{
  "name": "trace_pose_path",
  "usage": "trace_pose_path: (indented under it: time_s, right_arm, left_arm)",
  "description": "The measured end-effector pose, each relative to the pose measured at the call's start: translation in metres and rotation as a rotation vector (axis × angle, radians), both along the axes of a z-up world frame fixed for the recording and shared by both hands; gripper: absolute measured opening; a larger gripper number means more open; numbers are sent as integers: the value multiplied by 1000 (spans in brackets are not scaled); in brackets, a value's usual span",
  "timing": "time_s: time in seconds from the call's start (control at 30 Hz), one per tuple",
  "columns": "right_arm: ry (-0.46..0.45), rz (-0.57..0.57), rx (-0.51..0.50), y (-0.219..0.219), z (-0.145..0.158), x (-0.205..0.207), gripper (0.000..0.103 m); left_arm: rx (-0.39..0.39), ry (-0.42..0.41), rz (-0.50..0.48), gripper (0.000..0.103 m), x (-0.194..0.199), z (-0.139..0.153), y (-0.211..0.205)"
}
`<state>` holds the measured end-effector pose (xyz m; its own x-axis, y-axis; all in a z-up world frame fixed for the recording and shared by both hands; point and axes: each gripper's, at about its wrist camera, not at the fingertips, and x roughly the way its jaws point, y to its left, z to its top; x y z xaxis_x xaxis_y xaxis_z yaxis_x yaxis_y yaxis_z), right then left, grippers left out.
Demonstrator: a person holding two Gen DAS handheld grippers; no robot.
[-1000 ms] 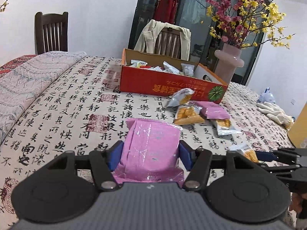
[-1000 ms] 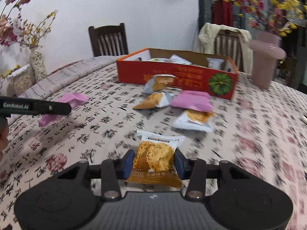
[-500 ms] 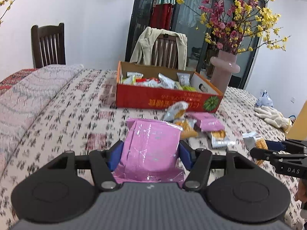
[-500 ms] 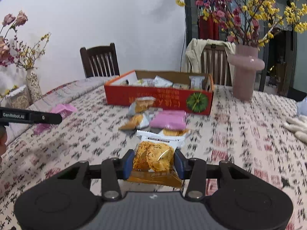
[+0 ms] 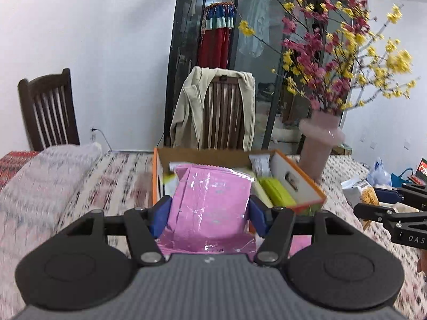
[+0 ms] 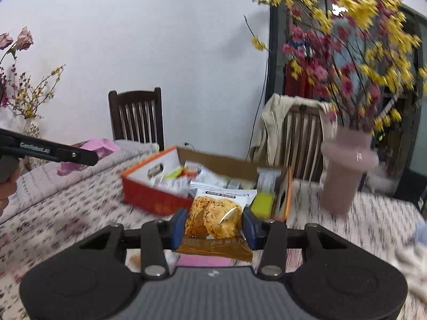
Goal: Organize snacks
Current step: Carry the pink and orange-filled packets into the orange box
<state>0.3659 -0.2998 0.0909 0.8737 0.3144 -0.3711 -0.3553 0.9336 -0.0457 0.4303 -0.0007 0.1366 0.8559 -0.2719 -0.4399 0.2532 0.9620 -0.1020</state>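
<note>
My left gripper [image 5: 209, 217] is shut on a pink snack packet [image 5: 210, 202] and holds it in the air just before the near edge of the orange cardboard box [image 5: 299, 184]. My right gripper [image 6: 213, 226] is shut on an orange-and-white cracker packet [image 6: 213, 220] and holds it above the table in front of the same box [image 6: 154, 200], which holds several snack packets. The left gripper with its pink packet [image 6: 93, 149] shows at the left of the right wrist view. The right gripper [image 5: 373, 202] shows at the right edge of the left wrist view.
A pink vase [image 6: 347, 170] with flowering branches stands right of the box. A chair draped with a beige jacket [image 5: 213, 112] stands behind the box, and a dark wooden chair [image 5: 48, 112] at the far left. A pink packet [image 6: 202, 261] lies on the patterned tablecloth [image 6: 53, 213] below my right gripper.
Both grippers have risen and moved forward toward the box with their packets. The box now looms close, and the loose snacks on the cloth have dropped out of sight beneath them.
</note>
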Motion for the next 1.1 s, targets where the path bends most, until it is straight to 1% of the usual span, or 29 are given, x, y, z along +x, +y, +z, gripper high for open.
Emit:
trace_pose_path:
  time_s: [0.13, 0.27, 0.37, 0.47, 0.57, 0.7, 0.77, 0.83, 0.87, 0.9, 0.93, 1.0, 1.03, 1.07, 1.1]
  right_arm:
    - [-18, 25, 15, 3, 19, 48, 43]
    - [-12, 45, 47, 6, 32, 101, 43]
    - [36, 62, 112, 9, 39, 149, 43]
    - [83, 66, 128, 16, 38, 199, 43]
    - [171, 59, 164, 20, 28, 248, 43]
    - [243, -8, 153, 26, 0, 300, 43]
    - [311, -30, 196, 29, -18, 326, 43]
    - [371, -41, 239, 33, -34, 346, 43]
    - [391, -51, 244, 35, -41, 351, 44]
    - [410, -65, 250, 37, -47, 359, 44]
    - [425, -72, 257, 40, -52, 363, 46]
    - [445, -79, 254, 45, -58, 366, 46]
    - [445, -85, 242, 47, -60, 363, 48]
    - [441, -87, 237, 48, -61, 359, 55]
    - [437, -88, 239, 48, -61, 357, 58]
  left_arm:
    - [-9, -6, -19, 62, 40, 11, -8]
    - [29, -10, -30, 62, 88, 16, -27]
    - [48, 10, -23, 62, 126, 13, -42]
    - [47, 52, -12, 62, 164, 4, -52]
    - [56, 100, 23, 62, 198, -16, -58]
    - [66, 191, 43, 62, 239, -54, -61]
    - [52, 238, 49, 62, 256, -71, -61]
    - [43, 274, 56, 63, 265, -82, -60]
    - [39, 282, 58, 63, 266, -83, -58]
    - [35, 274, 58, 64, 264, -81, -56]
    - [33, 253, 55, 69, 261, -79, -55]
    - [55, 230, 50, 72, 258, -74, -56]
    - [64, 222, 47, 72, 257, -71, -56]
    - [67, 217, 45, 73, 256, -69, -55]
    - [69, 215, 46, 73, 256, -67, -55]
